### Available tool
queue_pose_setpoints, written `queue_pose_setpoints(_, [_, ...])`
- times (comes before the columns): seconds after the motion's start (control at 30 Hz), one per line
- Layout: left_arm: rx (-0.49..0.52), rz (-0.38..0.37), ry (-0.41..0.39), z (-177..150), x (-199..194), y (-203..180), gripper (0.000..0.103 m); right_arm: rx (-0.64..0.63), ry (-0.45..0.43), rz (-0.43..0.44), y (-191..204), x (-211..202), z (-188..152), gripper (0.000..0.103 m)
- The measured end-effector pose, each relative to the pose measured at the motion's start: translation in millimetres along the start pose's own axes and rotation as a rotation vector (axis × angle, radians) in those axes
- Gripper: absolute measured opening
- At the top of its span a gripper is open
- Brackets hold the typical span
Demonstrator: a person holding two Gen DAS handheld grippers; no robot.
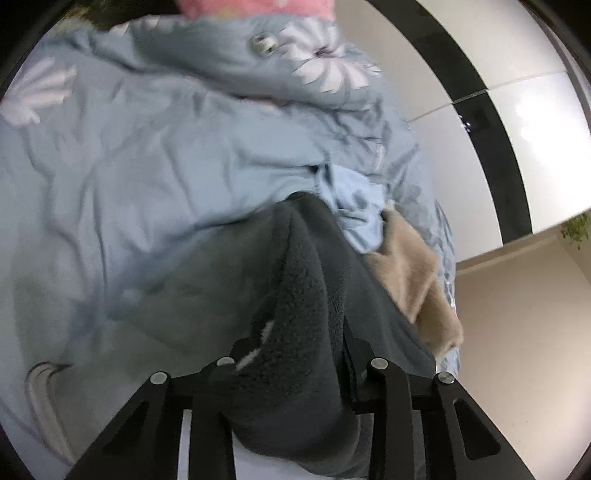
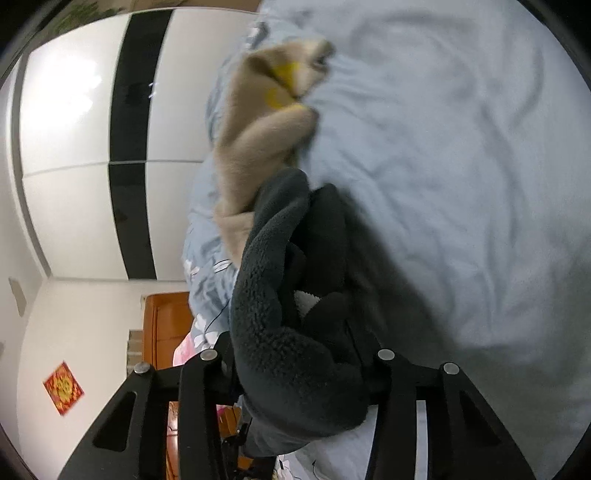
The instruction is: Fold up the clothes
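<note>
Dark fleece garment [image 1: 295, 295]: charcoal grey, nubbly sherpa-like pile on one face, smoother knit on the other; bunched into thick rolls, lying on the bed and rising into both grippers.
Left gripper [image 1: 295, 354]: black linkage arms with round silver pins; its jaws are clamped on a thick fold of the dark fleece garment, which fills the gap and spills toward the camera.
Right gripper [image 2: 299, 365]: same black frame; clenched on another bunched roll of the fleece, a small white tuft showing among the folds.
Tan garment [image 1: 413, 280]: short plush pile, beige, crumpled, touching the far side of the dark fleece; in the right wrist view a yellow patch [image 2: 284, 86] shows in its folds.
Bed cover [image 1: 147, 166]: pale blue woven cotton, creased, printed with large white flowers; one button [image 1: 263, 43] near the far end.
Pink fabric [image 1: 255, 7]: fuzzy, at the far edge.
Bed edge: falls away just beside the tan garment toward a glossy white wardrobe [image 2: 70, 110] with a black vertical stripe.
Open room: broad bare stretch of cover on the opposite side from the wardrobe.
</note>
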State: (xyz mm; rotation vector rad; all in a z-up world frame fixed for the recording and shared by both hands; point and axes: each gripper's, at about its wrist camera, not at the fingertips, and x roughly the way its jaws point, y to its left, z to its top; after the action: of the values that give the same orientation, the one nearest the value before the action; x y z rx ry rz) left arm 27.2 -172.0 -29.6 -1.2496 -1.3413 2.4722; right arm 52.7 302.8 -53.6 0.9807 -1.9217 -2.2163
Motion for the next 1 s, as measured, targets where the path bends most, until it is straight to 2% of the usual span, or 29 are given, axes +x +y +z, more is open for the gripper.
queue_pose_setpoints(0.07, [0.029,-0.001,0.001,-5,-17,-8,0.033,-0.038,0.006,-0.004,8,-16,-7,0.044])
queue_pose_setpoints(0.17, [0.042,0.004,0.022,-27,-46,2,0.033,-0.080,0.026,-0.027,5,-45,-24,0.044])
queue_pose_setpoints(0.33, [0.041,0.029,0.072,-68,-81,38,0.033,-0.087,0.061,-0.088,-36,-88,-63,0.044])
queue_pose_setpoints(0.5, [0.004,0.034,0.109,-94,-108,70,0.033,-0.029,0.076,-0.121,-76,-116,-94,0.044])
queue_pose_setpoints(0.73, [-0.072,0.031,0.152,-106,-105,95,0.033,0.008,0.084,-0.153,-92,-116,-102,0.044])
queue_pose_setpoints(0.9, [-0.042,0.039,0.152,-102,-107,81,0.033,-0.037,0.087,-0.151,-70,-123,-100,0.044])
queue_pose_setpoints(1.0, [-0.057,0.048,0.160,-100,-106,78,0.033,-0.059,0.091,-0.156,-62,-121,-97,0.044])
